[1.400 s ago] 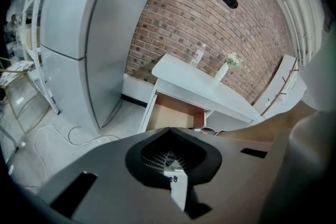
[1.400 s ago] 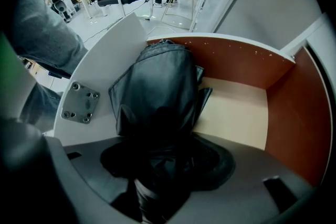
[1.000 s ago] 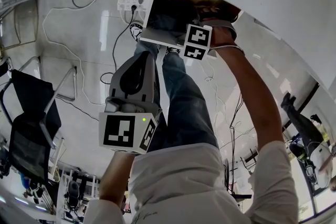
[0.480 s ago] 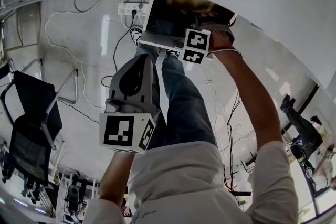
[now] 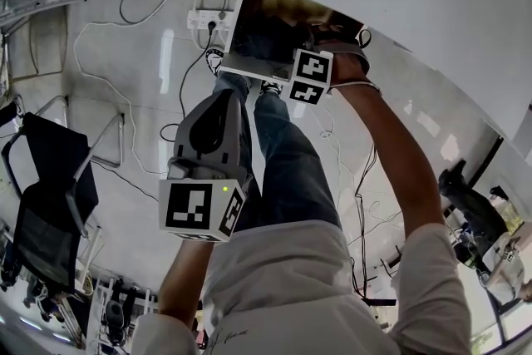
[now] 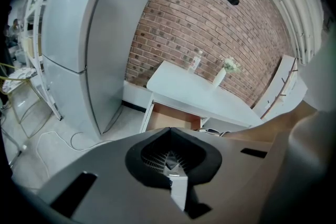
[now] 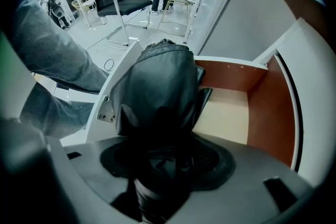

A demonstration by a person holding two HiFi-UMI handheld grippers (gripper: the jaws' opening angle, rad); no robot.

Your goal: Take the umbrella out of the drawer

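Umbrella gripped over the open drawer

Nearest me, the left tongs [image 6: 169, 157] sit closed and empty. At one o'clock the right tongs [image 7: 157, 165] clamp one end of the folded black umbrella [image 7: 157, 92] above the drawer [image 7: 262, 107]. I judge it light: slippery fabric over a stiff shaft, best gripped at the core.
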